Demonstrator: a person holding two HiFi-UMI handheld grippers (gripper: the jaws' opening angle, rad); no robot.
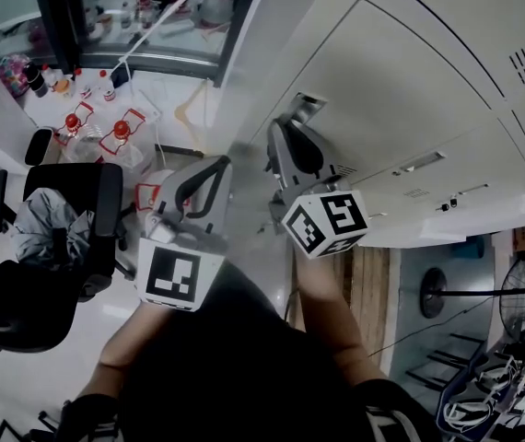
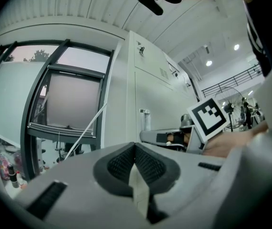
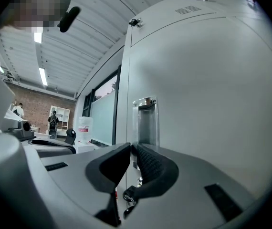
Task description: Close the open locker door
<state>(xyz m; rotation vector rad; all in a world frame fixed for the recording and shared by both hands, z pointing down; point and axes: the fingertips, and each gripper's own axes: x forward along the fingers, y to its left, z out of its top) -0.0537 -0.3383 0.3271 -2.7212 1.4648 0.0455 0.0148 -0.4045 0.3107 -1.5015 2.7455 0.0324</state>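
The right gripper [image 3: 129, 146] has its jaws drawn almost together, with a sliver between them. Its tips sit at the left edge of the grey locker door [image 3: 203, 99], just under the recessed handle [image 3: 145, 120]. Whether they pinch anything I cannot tell. Keys [image 3: 129, 197] dangle below. The door looks about flush. The left gripper [image 2: 135, 146], jaws together, hangs apart from the lockers.

No words or numbers could be read anywhere. The left cube [image 1: 172, 276] and right cube [image 1: 325, 221] bore only black-and-white square markers. The red labels on the jugs [image 1: 120, 138] and on a bottle [image 3: 83, 129] were too small to read.
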